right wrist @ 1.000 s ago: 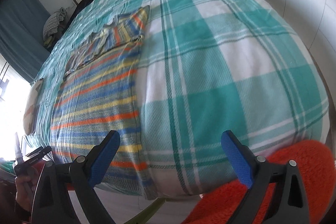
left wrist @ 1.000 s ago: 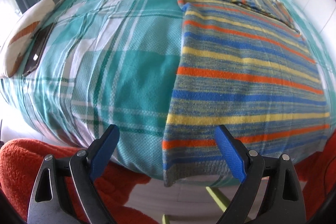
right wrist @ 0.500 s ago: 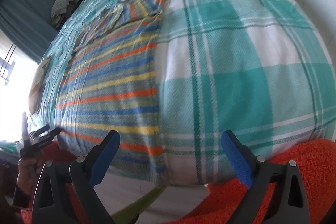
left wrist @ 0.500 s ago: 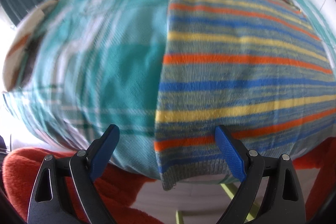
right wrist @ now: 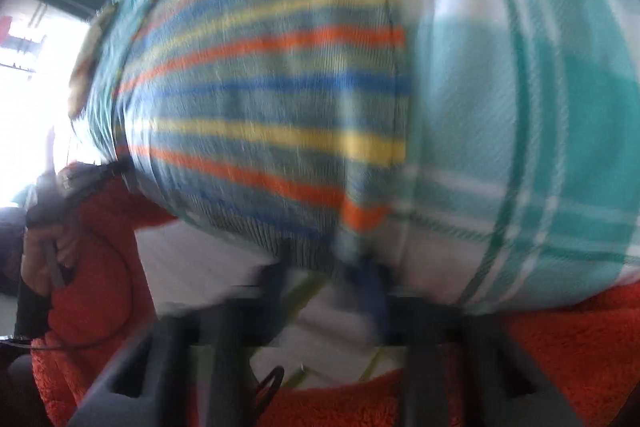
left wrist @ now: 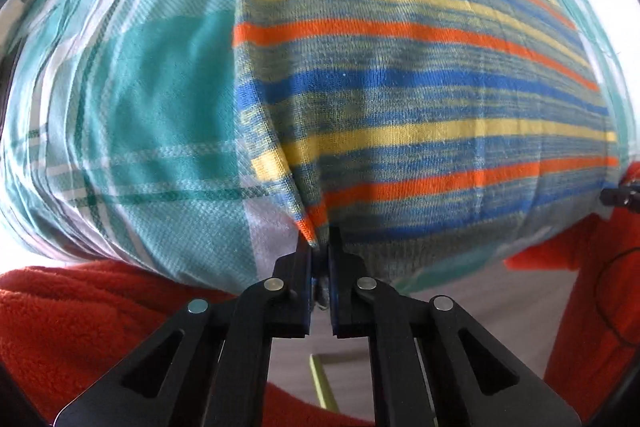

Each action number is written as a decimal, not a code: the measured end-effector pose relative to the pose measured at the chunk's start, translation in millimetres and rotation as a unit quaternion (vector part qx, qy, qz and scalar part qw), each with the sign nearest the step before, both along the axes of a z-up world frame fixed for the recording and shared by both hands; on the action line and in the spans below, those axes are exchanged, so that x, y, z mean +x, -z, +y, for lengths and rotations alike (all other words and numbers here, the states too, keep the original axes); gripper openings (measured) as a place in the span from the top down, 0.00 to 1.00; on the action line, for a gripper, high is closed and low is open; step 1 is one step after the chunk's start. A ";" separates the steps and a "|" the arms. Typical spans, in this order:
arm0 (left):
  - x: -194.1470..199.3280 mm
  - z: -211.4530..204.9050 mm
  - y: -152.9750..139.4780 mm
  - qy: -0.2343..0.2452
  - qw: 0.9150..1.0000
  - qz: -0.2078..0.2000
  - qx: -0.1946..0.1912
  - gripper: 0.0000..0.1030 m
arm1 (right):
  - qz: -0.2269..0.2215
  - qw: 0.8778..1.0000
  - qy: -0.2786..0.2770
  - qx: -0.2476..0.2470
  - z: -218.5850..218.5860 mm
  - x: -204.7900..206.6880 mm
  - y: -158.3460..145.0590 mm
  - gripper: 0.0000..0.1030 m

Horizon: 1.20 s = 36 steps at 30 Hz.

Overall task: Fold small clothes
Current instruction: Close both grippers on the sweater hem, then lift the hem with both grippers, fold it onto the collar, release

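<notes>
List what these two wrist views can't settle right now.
- Right wrist view: motion blur smears the right gripper; whether it pinches the striped garment is unreadable.
- Left wrist view: the left gripper clamps the garment's near corner, hiding the hem between its pads.
- Left wrist view: the garment's far end is cut off by the top edge.
- Right wrist view: the plaid bedcover is blurred; window glare washes out the left side.

We count one striped garment (left wrist: 420, 87) lying on one bed, which has one teal plaid cover (left wrist: 152, 99). We see two hand-held grippers, the left (left wrist: 320, 255) and the right (right wrist: 332, 275), and one person in one orange fleece (left wrist: 80, 315).
</notes>
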<state>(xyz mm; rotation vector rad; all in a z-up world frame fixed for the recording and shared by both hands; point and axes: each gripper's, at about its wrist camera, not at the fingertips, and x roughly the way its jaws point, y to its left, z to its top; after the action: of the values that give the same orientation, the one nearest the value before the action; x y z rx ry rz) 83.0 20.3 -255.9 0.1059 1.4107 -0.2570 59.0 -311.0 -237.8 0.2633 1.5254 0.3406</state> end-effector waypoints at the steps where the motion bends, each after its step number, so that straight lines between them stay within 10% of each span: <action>1: -1.0 2.5 -4.5 0.000 1.000 0.006 -0.015 0.96 | 0.001 1.000 -0.002 0.001 1.1 -2.2 1.3 0.94; 9: 65.7 45.5 -90.2 -0.038 0.980 -0.008 -0.197 0.97 | -0.064 0.981 0.069 0.171 -42.2 43.9 -71.8 0.95; 14: 204.5 36.1 -121.4 -0.052 0.979 -0.072 -0.185 0.95 | -0.167 0.960 0.129 0.185 -74.9 160.7 -123.3 0.95; 16: 267.7 25.7 -121.5 -0.068 0.975 -0.107 -0.183 0.81 | -0.215 0.948 0.151 0.179 -84.0 225.4 -130.1 0.94; 17: 293.2 21.1 -115.1 -0.073 0.977 -0.106 -0.171 0.52 | -0.235 0.944 0.160 0.167 -86.3 253.8 -127.2 0.90; 19: 323.8 24.2 -101.4 -0.112 0.981 -0.106 -0.120 0.33 | -0.254 0.940 0.200 0.108 -92.3 294.0 -115.0 0.64; 28: 254.8 8.5 -89.7 -0.012 0.977 -0.155 -0.147 0.33 | -0.268 0.955 0.117 0.049 -78.7 267.4 -96.7 0.61; 29: 250.0 -0.2 -79.5 0.002 0.980 -0.146 -0.136 0.36 | -0.270 0.956 0.099 0.058 -74.2 261.7 -93.5 0.61; 32: 235.7 -10.2 -30.5 0.031 0.996 -0.083 -0.027 0.93 | -0.234 0.969 0.031 0.075 -50.2 251.5 -67.7 0.61; 36: 213.5 33.6 -51.3 -0.022 0.991 -0.100 -0.086 0.89 | -0.194 0.981 -0.005 -0.014 -53.6 216.3 -26.3 0.78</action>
<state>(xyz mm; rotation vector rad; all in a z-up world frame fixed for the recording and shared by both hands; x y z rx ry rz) 296.5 53.9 -204.7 -0.0408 1.1852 -0.3217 275.3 -364.6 -211.5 0.1553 1.1471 0.3545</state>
